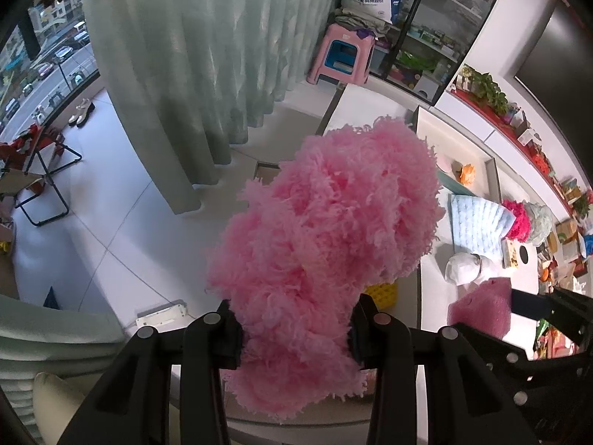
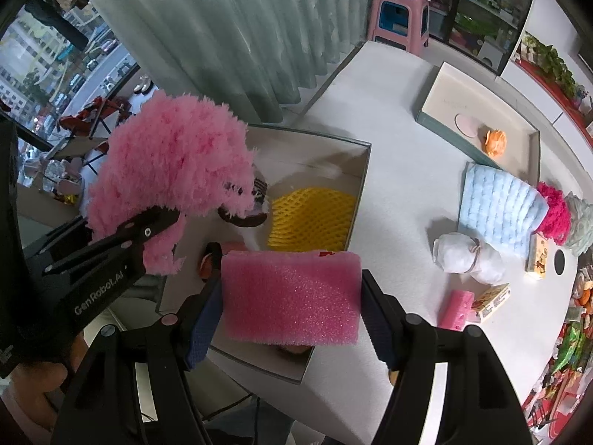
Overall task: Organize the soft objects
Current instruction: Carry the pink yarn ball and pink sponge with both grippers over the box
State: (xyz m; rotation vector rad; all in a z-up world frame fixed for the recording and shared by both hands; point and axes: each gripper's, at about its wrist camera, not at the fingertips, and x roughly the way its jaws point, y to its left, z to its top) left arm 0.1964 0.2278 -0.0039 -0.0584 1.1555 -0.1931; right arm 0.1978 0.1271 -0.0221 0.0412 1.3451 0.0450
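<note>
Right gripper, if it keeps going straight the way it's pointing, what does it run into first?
Probably the open box. The right gripper, shut on the pink sponge, points over that box toward the yellow foam net lying inside. Depth is unclear, so it may pass above the net and meet the far wall.

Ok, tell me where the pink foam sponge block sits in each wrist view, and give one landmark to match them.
Left wrist: pink foam sponge block at lower right, held by the right hand-held gripper.
Right wrist: the block at lower centre, clamped between the fingers, above the open box.
Shared landmark: the light blue quilted cloth on the white table.
</note>
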